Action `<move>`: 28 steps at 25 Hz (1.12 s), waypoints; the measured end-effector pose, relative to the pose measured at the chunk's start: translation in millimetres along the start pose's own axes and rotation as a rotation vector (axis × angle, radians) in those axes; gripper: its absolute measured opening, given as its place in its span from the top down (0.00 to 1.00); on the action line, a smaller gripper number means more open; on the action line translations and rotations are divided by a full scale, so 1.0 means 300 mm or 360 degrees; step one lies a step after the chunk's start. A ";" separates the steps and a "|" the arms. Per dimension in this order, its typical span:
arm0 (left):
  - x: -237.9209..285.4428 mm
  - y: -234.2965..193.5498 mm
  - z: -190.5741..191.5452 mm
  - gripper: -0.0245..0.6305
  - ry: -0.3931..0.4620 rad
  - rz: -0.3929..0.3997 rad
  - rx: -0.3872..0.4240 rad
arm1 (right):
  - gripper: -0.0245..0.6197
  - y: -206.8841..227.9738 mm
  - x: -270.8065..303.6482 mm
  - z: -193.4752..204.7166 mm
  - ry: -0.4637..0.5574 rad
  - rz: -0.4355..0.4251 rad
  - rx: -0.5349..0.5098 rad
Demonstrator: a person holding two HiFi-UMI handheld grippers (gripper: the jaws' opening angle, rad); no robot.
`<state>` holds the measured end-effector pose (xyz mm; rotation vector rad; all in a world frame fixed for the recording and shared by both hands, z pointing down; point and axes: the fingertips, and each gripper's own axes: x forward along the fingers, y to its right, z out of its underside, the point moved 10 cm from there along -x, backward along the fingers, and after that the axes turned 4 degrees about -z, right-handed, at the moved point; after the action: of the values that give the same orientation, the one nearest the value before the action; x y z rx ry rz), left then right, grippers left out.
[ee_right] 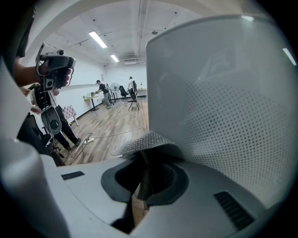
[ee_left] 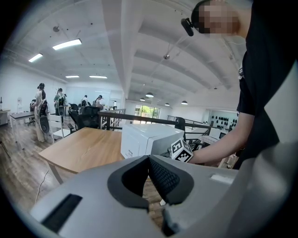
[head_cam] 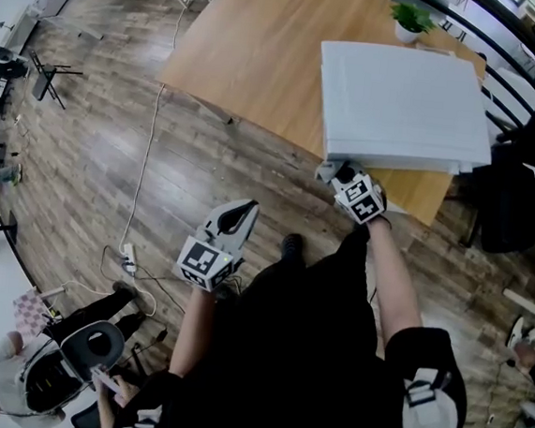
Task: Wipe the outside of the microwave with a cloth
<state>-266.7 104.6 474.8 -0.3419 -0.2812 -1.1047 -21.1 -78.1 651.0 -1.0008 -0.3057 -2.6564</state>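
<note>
A white microwave point(head_cam: 400, 104) stands on the near right end of a wooden table point(head_cam: 255, 52); it shows also in the left gripper view point(ee_left: 144, 139) and fills the right gripper view point(ee_right: 223, 93) with its dotted door. My right gripper point(head_cam: 339, 173) is shut on a grey cloth point(ee_right: 145, 142), and the cloth lies against the microwave's near front face. My left gripper point(head_cam: 242, 213) hangs over the floor, well left of the table's corner, jaws shut with nothing between them.
A small potted plant point(head_cam: 411, 20) sits behind the microwave. A white cable point(head_cam: 147, 150) and power strip point(head_cam: 128, 261) lie on the wood floor at left. A black chair point(head_cam: 509, 199) stands right of the table. People and equipment are at lower left.
</note>
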 end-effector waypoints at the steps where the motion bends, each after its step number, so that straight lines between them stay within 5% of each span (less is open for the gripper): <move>1: -0.002 0.003 0.001 0.96 -0.0001 -0.0002 -0.0001 | 0.94 0.000 0.009 0.008 -0.0014 -0.0007 -0.0004; 28: 0.029 0.093 0.009 0.96 -0.0087 0.0035 -0.0011 | 0.94 0.063 0.001 0.112 -0.0066 0.0024 0.0088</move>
<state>-237.8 110.1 477.1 -0.3807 -0.3217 -1.0762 5.4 -85.9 677.9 -1.0383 -0.3774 -2.6016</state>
